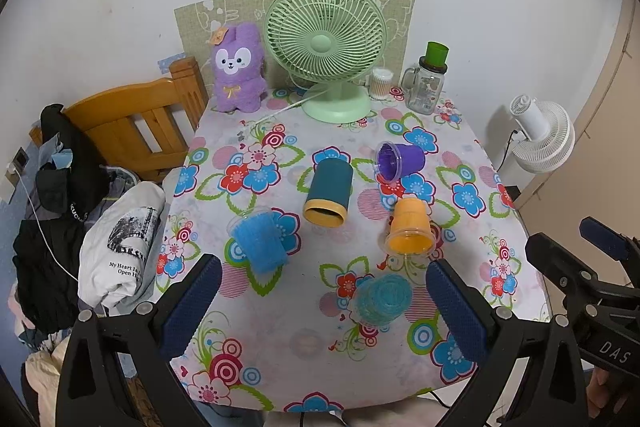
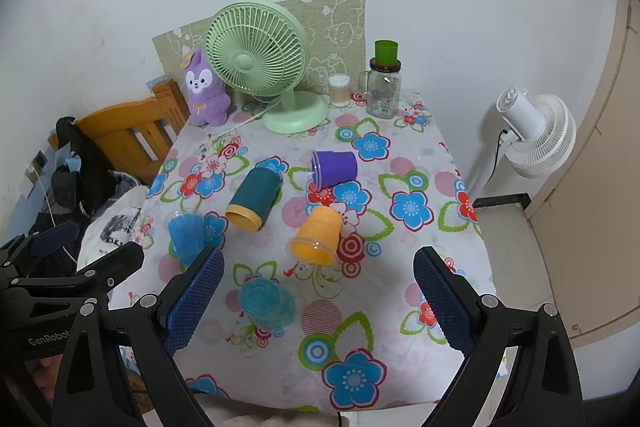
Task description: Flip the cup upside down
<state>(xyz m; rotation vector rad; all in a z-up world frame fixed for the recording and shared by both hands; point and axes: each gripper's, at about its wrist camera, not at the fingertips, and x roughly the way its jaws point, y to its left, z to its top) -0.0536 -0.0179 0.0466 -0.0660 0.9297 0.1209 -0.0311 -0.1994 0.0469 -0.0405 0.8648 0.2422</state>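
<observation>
You held both grippers above the near edge of the table (image 1: 472, 155), which was covered in a flowered cloth. Your left gripper (image 1: 324, 303) stood with its jaws spread wide and nothing between them; your right gripper (image 2: 318, 297) was spread wide and empty in the same way, off to the right of the left one.

Five cups lay before you. The teal cup (image 1: 383, 301) stood nearest you, seemingly with its mouth down on the cloth, between the left gripper's fingers in the left wrist view. The light blue cup (image 1: 259, 241) lay on its side toward the left edge of the table, and the orange cup (image 1: 409, 231) lay on its side to the right of centre with its clear rim toward you. The dark green cup (image 1: 329, 193), with its tan rim toward you, lay on its side in the middle, between the light blue and orange ones. The purple cup (image 1: 400, 159) lay on its side farther back, just behind the orange one, its mouth toward the left.

At the back of the table stood a green fan (image 1: 325, 45), a purple plush toy (image 1: 239, 67) to its left, and a glass jar (image 1: 427, 89) with a green cap to its right. A white fan (image 1: 542, 135) stood beyond the right edge
</observation>
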